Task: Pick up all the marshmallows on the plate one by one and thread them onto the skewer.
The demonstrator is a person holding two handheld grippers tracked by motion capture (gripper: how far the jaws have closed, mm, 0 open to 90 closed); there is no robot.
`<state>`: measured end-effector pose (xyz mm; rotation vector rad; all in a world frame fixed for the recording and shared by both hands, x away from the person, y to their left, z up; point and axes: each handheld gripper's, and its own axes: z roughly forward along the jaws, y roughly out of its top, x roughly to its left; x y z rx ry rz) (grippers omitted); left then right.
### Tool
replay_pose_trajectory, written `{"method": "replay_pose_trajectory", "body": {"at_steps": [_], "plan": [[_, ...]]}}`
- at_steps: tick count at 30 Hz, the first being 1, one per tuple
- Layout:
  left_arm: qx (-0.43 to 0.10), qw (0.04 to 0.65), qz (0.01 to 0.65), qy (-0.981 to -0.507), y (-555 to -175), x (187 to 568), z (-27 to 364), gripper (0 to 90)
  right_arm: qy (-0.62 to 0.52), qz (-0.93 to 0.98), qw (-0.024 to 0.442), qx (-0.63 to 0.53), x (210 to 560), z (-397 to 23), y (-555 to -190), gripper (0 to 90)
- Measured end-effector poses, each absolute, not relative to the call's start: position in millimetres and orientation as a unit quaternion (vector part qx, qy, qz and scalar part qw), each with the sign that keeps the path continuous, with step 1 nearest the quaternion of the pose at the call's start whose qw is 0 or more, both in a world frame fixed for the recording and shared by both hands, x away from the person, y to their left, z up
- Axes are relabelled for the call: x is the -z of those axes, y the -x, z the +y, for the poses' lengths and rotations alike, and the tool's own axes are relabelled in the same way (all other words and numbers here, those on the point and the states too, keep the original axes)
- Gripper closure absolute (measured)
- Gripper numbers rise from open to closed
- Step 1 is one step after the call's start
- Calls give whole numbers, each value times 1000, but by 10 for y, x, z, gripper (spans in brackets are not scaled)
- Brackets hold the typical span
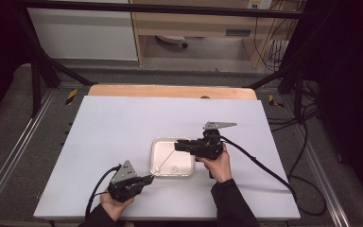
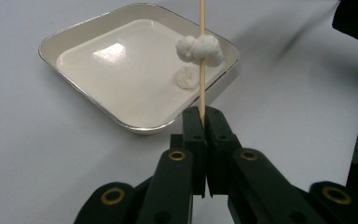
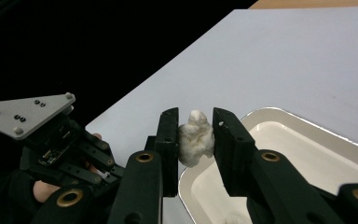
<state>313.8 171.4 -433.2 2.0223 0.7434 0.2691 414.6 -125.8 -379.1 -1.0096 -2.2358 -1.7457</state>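
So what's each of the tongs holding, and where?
Left tongs clamp the skewer at its bottom end; right tongs squeeze the white lump by its sides.

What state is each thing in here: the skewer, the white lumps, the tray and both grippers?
Skewer: clamped at one end, running up over the tray.
Threaded lump: white, soft, pierced by the skewer.
Held lump: squeezed between jaws, above the tray's edge.
Loose lump: lying in the tray.
Tray: flat on the table.
Left gripper: shut on the skewer.
Right gripper: shut on the held lump.
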Motion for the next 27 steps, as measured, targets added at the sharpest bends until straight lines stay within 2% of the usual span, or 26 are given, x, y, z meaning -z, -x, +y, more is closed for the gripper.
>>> {"method": "replay_pose_trajectory", "body": {"at_steps": [27], "plan": [[-105, 482, 308, -813, -3130, 4361, 1717, 885, 326, -728, 67, 599, 3900, -1144, -4059, 765]]}}
